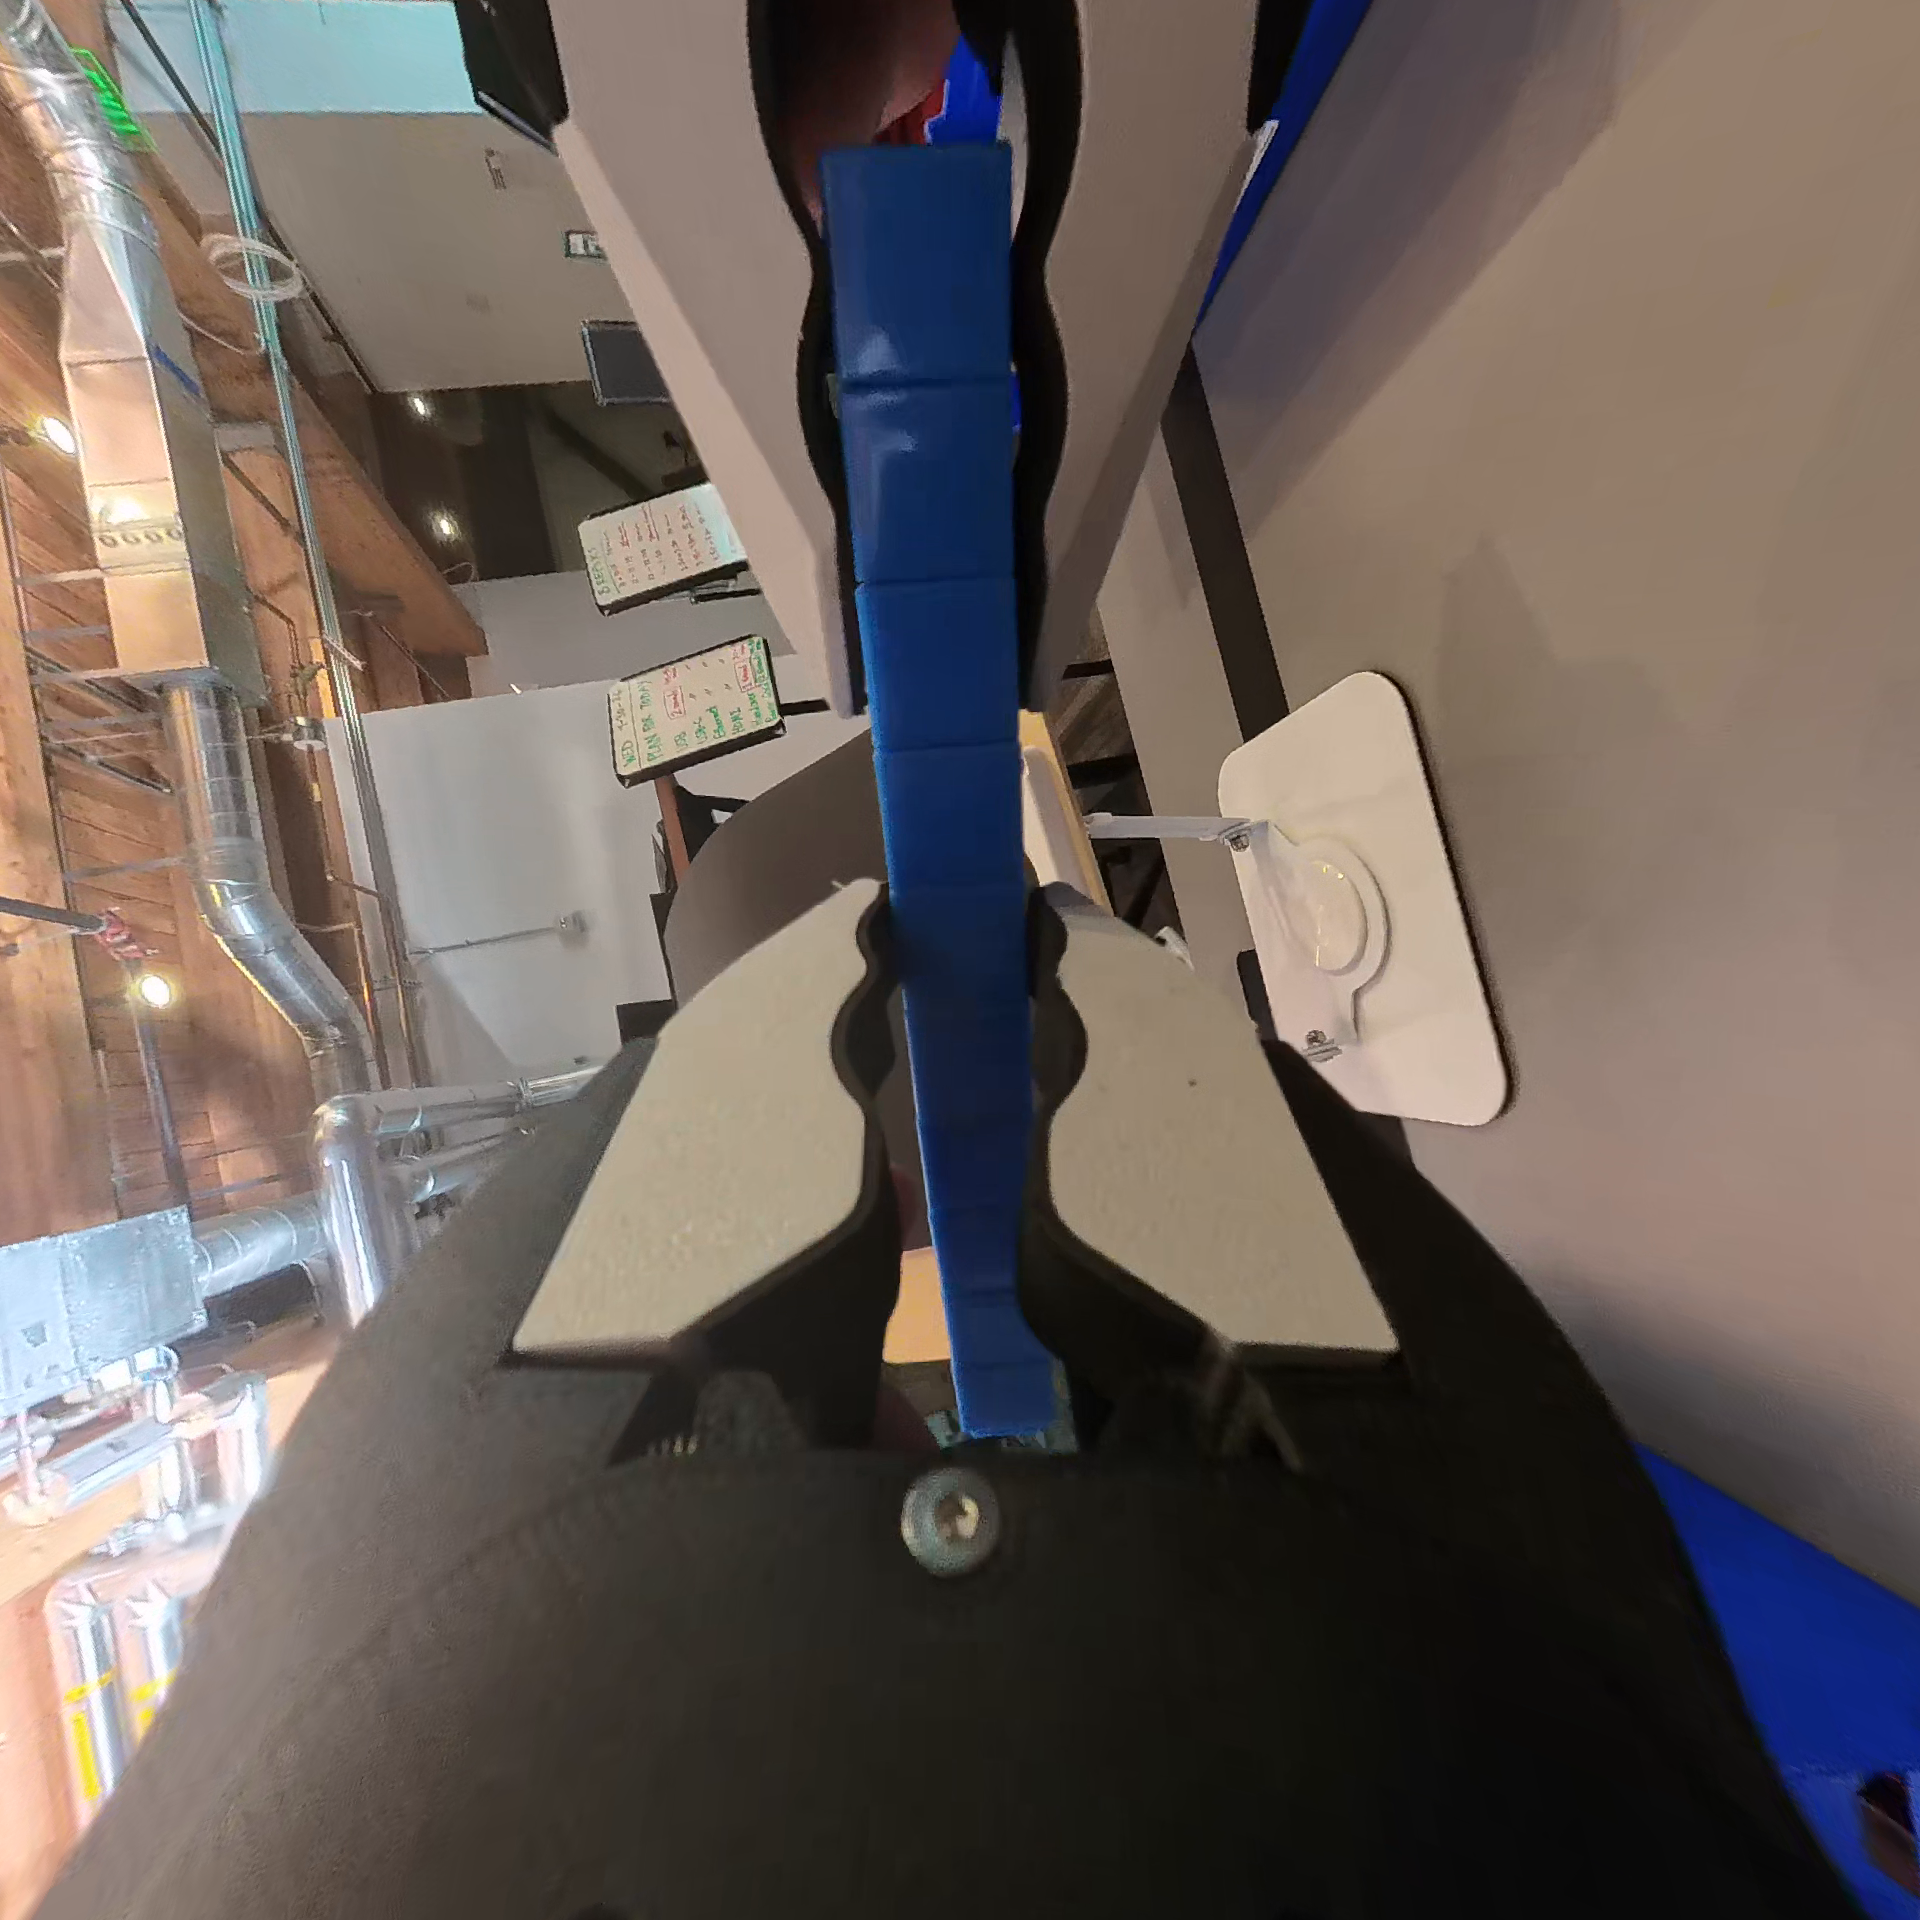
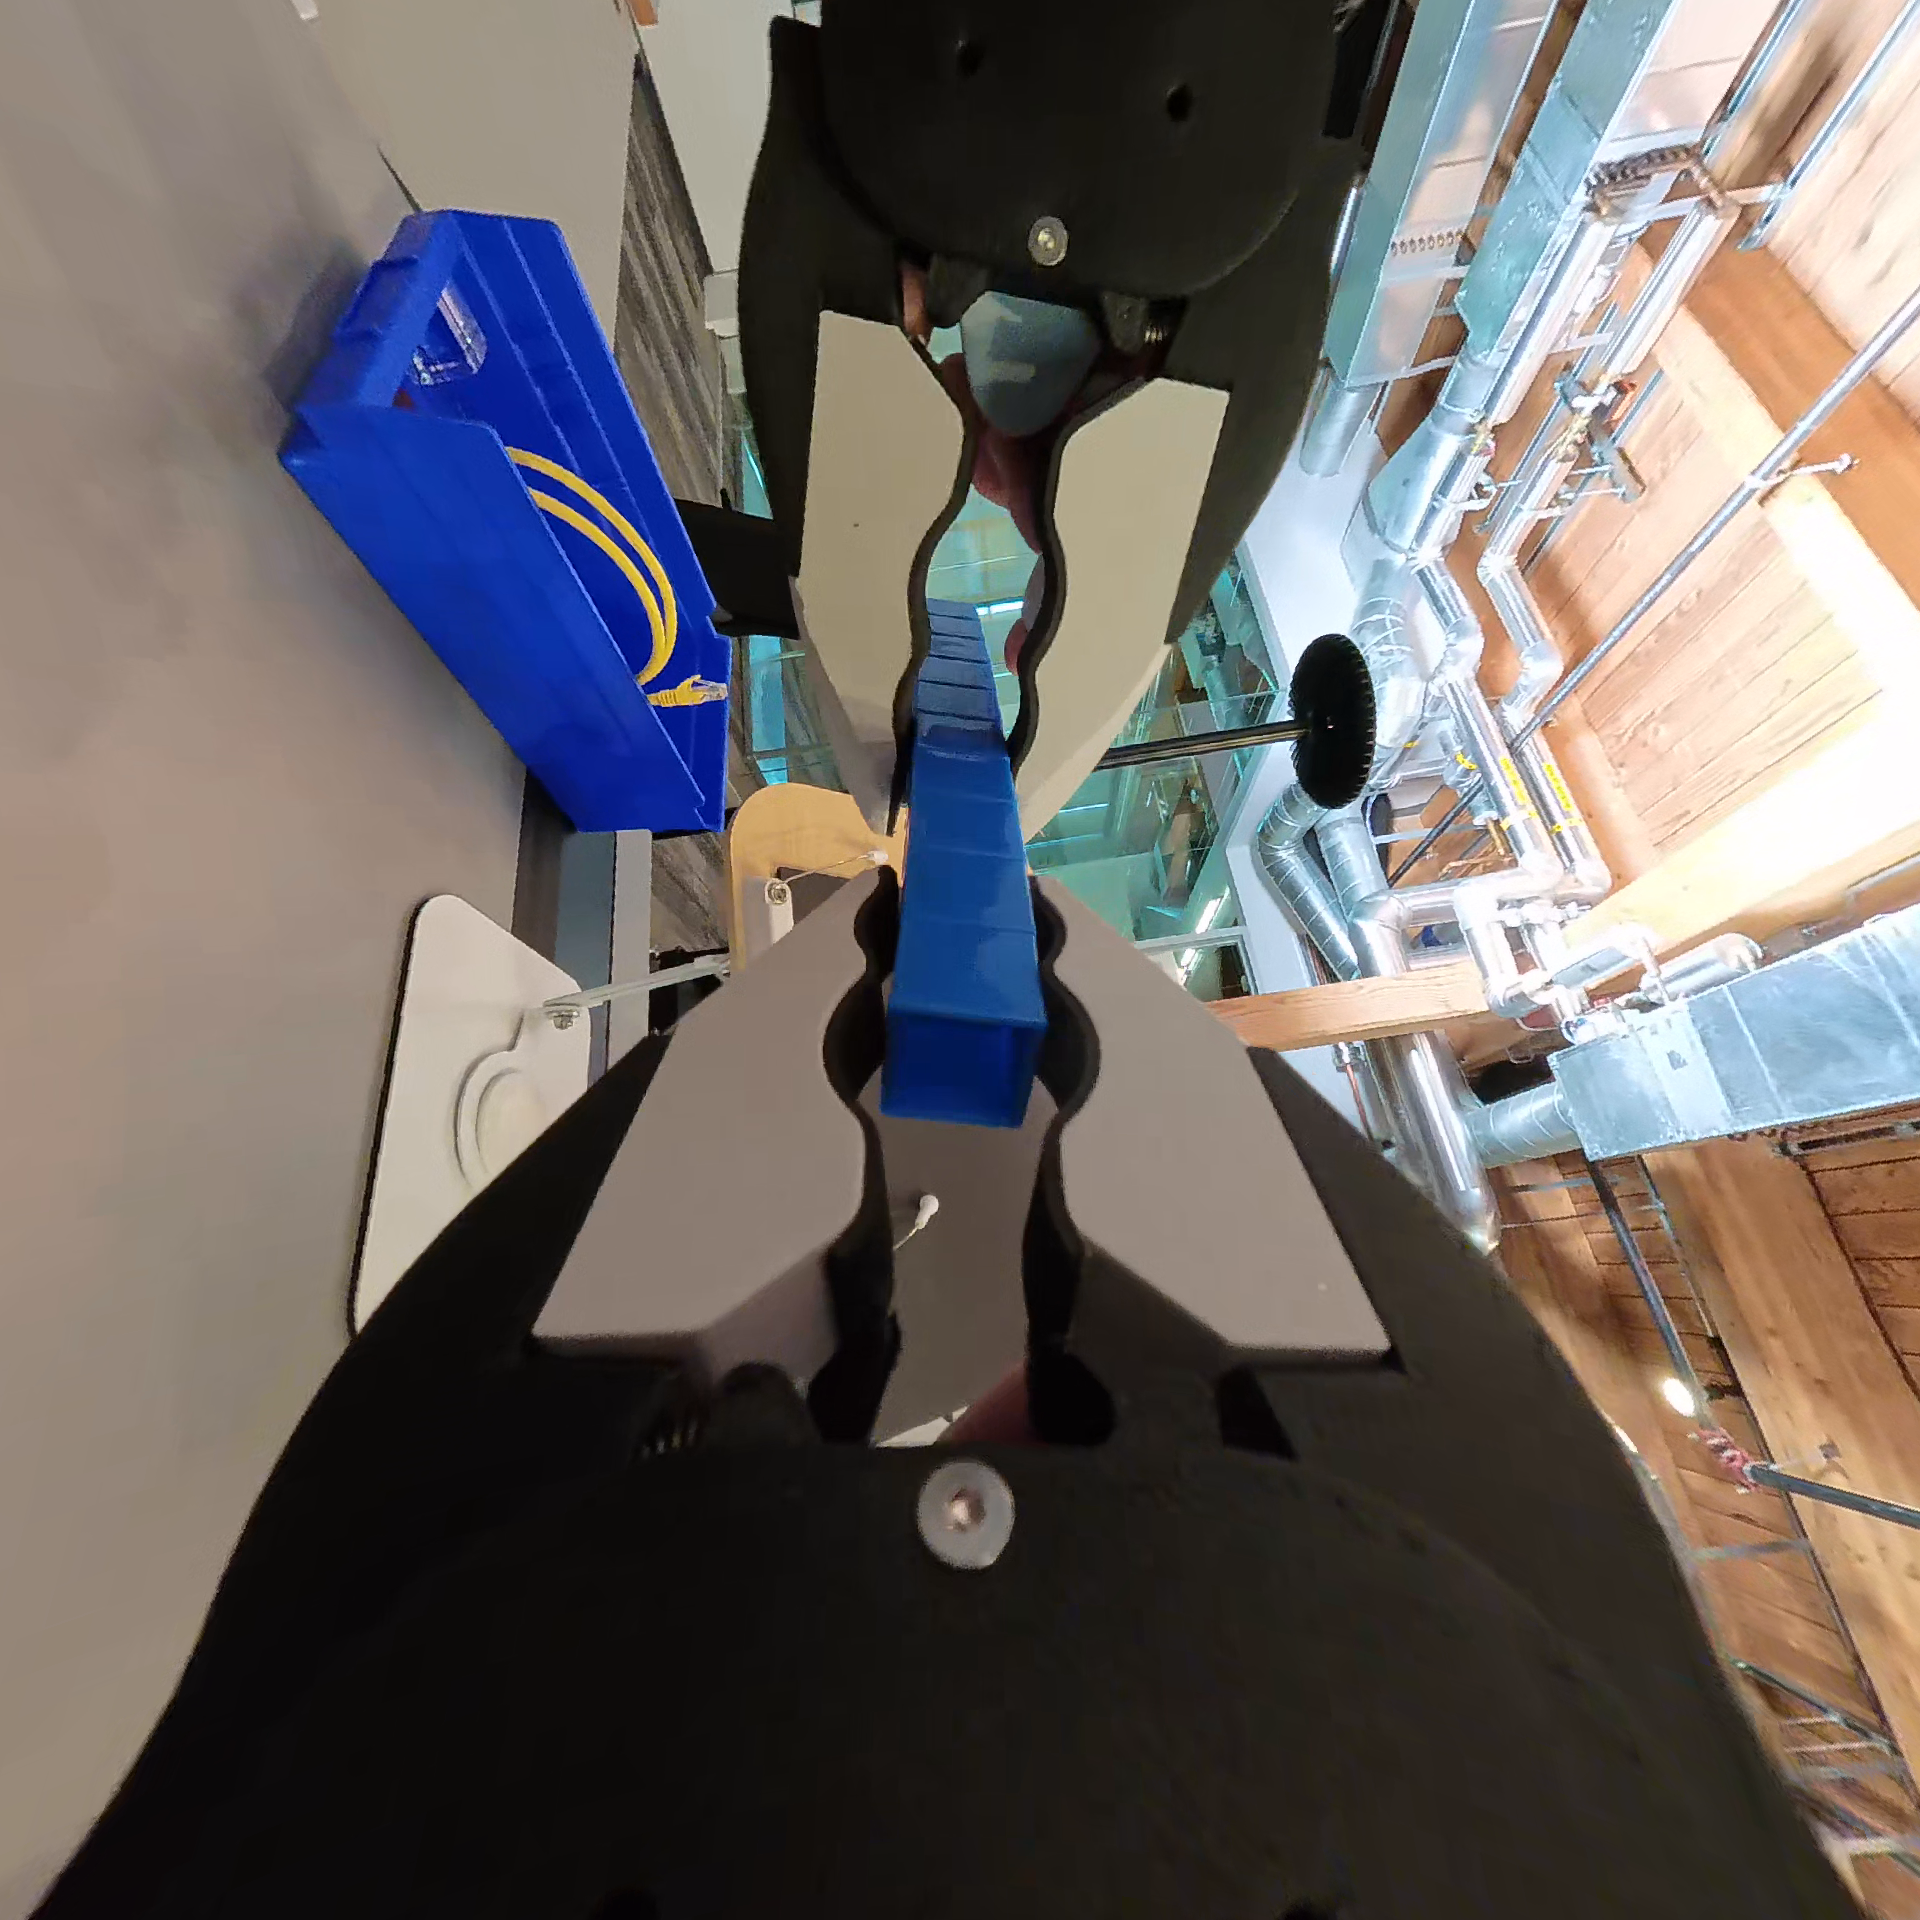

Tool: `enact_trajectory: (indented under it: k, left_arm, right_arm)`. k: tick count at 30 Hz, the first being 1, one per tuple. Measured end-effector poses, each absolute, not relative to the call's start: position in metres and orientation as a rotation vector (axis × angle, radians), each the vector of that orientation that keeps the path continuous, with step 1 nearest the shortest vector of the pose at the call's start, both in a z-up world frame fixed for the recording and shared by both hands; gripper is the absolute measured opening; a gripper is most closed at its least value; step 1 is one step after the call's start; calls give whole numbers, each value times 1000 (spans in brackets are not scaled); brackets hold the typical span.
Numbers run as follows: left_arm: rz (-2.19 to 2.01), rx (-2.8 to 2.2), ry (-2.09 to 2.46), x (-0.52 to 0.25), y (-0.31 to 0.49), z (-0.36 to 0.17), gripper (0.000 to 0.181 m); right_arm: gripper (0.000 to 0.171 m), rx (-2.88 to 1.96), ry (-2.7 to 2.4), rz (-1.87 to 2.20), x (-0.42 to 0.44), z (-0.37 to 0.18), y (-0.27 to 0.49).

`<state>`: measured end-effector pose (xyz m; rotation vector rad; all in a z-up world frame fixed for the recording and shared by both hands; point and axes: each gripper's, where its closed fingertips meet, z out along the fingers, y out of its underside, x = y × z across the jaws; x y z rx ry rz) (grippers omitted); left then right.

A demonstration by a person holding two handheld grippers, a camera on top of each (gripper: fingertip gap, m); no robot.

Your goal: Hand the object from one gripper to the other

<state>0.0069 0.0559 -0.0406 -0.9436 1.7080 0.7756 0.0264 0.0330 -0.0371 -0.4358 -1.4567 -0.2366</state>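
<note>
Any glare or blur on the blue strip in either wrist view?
Left wrist view: blue strip mostly sharp, small glare spots on its far end inside the right gripper. Right wrist view: near end sharp, far end soft inside the left gripper; background bends from the wide lens.

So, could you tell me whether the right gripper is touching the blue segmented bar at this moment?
Touching. In the right wrist view, the right gripper has both fingers pressed against the sides of the blue segmented bar, no gap showing.

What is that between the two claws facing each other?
A long blue segmented bar bridges the gap, one end between the left gripper fingers, the other between the right gripper fingers. Both wrist views show it.
</note>
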Motion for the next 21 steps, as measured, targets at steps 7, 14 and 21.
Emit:
enact_trajectory:
  k: [7,14,21]
  left_arm:
    - [806,-1146,1464,-9,76,-16,85]
    - [901,-1129,1315,-28,76,-10,58]
    - [914,-1245,1227,-48,84,-38,51]
  right_arm:
    - [19,-515,-1430,-265,45,-31,57]
    - [20,-876,-1398,-386,149,-25,139]
    - [20,-1361,-1248,-505,304,-51,203]
